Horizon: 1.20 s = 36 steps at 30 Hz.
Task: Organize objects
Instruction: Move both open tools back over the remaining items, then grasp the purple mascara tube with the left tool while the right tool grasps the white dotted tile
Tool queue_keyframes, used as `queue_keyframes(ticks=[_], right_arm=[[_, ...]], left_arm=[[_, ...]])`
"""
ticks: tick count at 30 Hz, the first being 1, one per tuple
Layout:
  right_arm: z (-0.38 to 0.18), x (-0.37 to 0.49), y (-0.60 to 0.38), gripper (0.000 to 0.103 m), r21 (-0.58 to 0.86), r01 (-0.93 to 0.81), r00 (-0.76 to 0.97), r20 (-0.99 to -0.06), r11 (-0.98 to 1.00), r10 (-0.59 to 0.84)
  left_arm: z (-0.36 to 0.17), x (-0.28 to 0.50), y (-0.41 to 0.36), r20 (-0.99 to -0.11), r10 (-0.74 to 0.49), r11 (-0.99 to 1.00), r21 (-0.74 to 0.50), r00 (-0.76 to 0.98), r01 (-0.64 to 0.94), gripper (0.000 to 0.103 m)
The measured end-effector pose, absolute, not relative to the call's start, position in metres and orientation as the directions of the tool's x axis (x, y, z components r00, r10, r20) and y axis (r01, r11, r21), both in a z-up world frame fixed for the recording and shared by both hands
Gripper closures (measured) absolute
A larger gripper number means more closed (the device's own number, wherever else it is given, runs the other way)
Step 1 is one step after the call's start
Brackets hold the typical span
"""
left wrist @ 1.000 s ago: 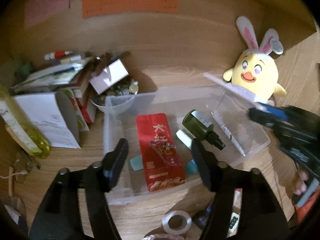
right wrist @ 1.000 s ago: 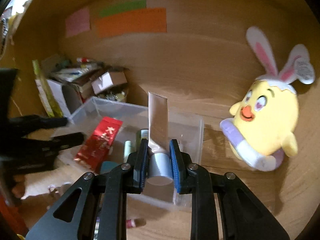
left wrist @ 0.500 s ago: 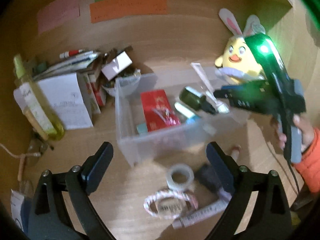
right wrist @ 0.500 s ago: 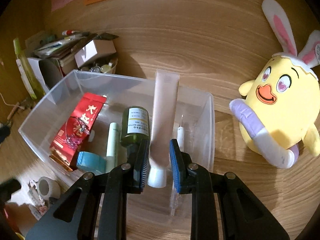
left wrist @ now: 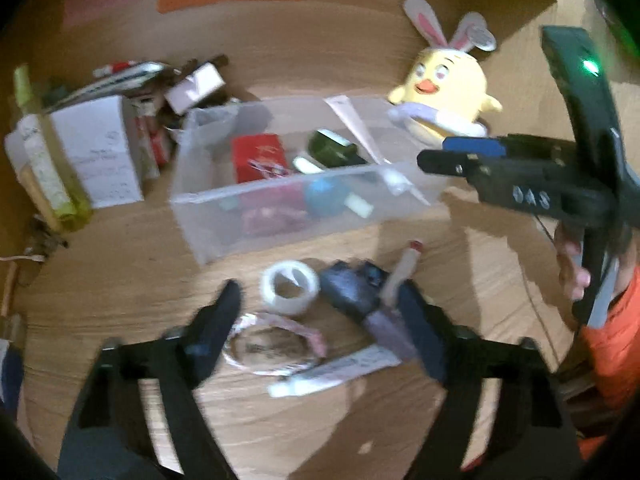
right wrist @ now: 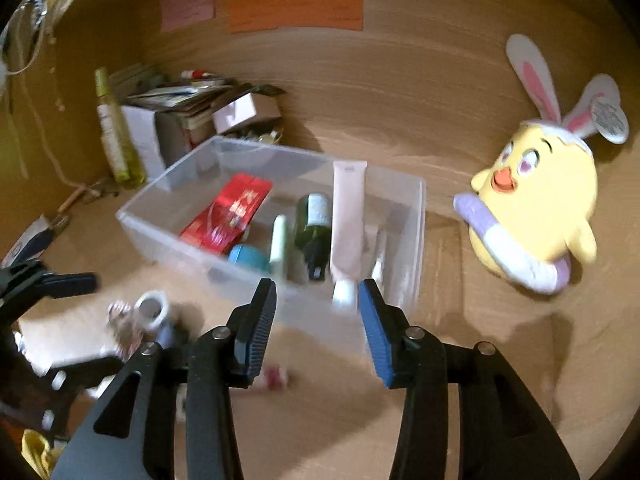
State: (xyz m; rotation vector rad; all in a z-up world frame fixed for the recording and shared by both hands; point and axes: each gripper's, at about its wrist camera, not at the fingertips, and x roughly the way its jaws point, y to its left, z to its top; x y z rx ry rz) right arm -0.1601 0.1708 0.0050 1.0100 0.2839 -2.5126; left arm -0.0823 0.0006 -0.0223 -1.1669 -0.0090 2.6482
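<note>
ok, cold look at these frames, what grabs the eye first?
The yellow chick plush with bunny ears, standing right of the clear plastic bin. Then the red packet inside the bin's left half, beside a dark green bottle and a pale pink tube. Orange paper strip on the back wall.

Wood-grain counter (left wrist: 120, 256). Directly on it: clear plastic bin (left wrist: 280, 208) at centre; yellow plush chick (right wrist: 536, 204) right of the bin; white box (left wrist: 100, 156) and tall yellow-green bottle (right wrist: 116, 136) left of it. Nearer the front edge: tape roll (left wrist: 290, 288), coiled cord (left wrist: 272, 344), white tube (left wrist: 332, 372), dark object (left wrist: 352, 288), blurred.
</note>
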Motion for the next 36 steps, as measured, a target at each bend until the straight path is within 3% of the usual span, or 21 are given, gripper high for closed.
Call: queue_keyframes(ticks=[11,18,22,23,26,28,34,36], right_arm=[[-0.038,-0.099,0.188,0.064,0.052,0.533,-0.543,-0.745,-0.845,-0.388],[-0.056,-0.082,0.175,0.063,0.048,0.591,-0.497,-0.765,-0.805,-0.410],[-0.058,-0.081,0.164,0.056,0.046,0.612,-0.485,-0.767,-0.790,-0.420],[-0.059,-0.081,0.161,0.056,0.047,0.614,-0.481,-0.769,-0.788,-0.421],[-0.062,-0.084,0.151,0.056,0.033,0.621,-0.479,-0.776,-0.783,-0.412],[-0.064,-0.087,0.145,0.056,0.020,0.623,-0.478,-0.781,-0.782,-0.402],[-0.066,-0.091,0.139,0.056,0.016,0.616,-0.484,-0.781,-0.788,-0.394],[-0.066,-0.092,0.140,0.065,0.012,0.610,-0.488,-0.783,-0.792,-0.387]], left_arm=[[-0.051,-0.089,0.023,-0.795,0.220,-0.971,-0.123,-0.566,-0.205,0.043],[-0.057,-0.106,0.017,-0.806,0.252,-0.968,-0.203,-0.535,-0.149,0.043],[-0.065,-0.120,0.013,-0.808,0.307,-0.951,-0.280,-0.504,-0.132,0.043],[-0.066,-0.121,0.012,-0.804,0.317,-0.947,-0.292,-0.503,-0.132,0.045],[-0.067,-0.121,0.011,-0.796,0.333,-0.942,-0.300,-0.505,-0.148,0.065],[-0.067,-0.120,0.009,-0.791,0.341,-0.940,-0.307,-0.508,-0.151,0.070],[-0.057,-0.112,0.001,-0.765,0.326,-0.945,-0.282,-0.556,-0.165,0.076],[-0.052,-0.110,-0.002,-0.756,0.325,-0.945,-0.280,-0.569,-0.167,0.076]])
